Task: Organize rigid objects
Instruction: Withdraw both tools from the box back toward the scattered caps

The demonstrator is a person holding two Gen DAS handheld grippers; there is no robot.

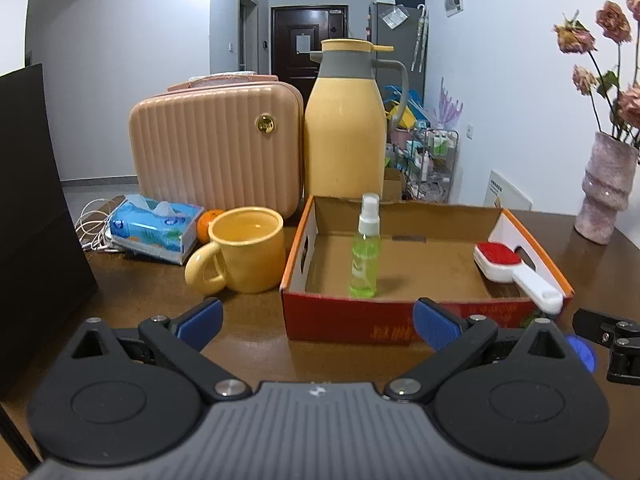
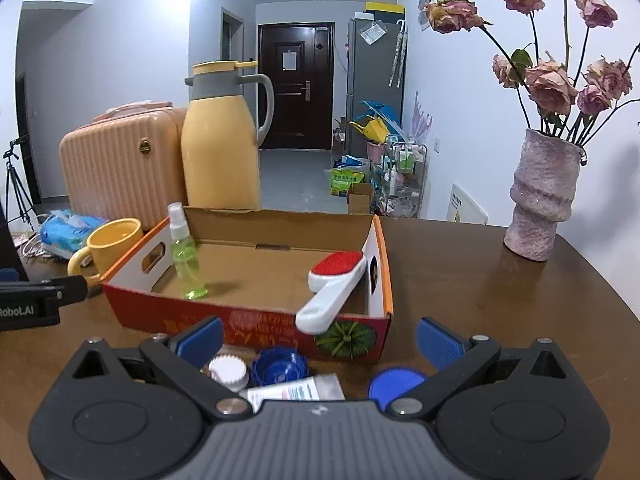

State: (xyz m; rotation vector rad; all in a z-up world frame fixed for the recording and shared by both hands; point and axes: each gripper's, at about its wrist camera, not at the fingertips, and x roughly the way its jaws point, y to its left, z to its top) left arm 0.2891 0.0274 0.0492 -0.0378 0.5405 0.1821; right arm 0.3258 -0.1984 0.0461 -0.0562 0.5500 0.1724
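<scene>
spray bottle (image 2: pixel 186 258): upright in box (image 2: pixel 256 322), left side; tall + narrow, easily toppled if bumped during next drop-in.
lint brush (image 2: pixel 334 290): in box, handle propped over front wall; likely knocked out if clipped.
loose items: white cap (image 2: pixel 228 372), blue cap (image 2: pixel 280 366), tube (image 2: pixel 296 391), blue lid (image 2: pixel 394 385), on table just before box; not yet boxed.
right gripper (image 2: pixel 319 340): jaws spread, nothing held, low over loose items.
left gripper (image 1: pixel 318 322): jaws spread, empty, facing box front.

My left tool (image 1: pixel 318 322) hangs wide open over the table (image 1: pixel 160 300), facing the cardboard box (image 1: pixel 384 320). Inside it a green spray bottle (image 1: pixel 365 252) stands upright, and a red-and-white brush (image 1: pixel 516 270) leans on the right corner. A yellow mug (image 1: pixel 244 250) sits just left.
</scene>
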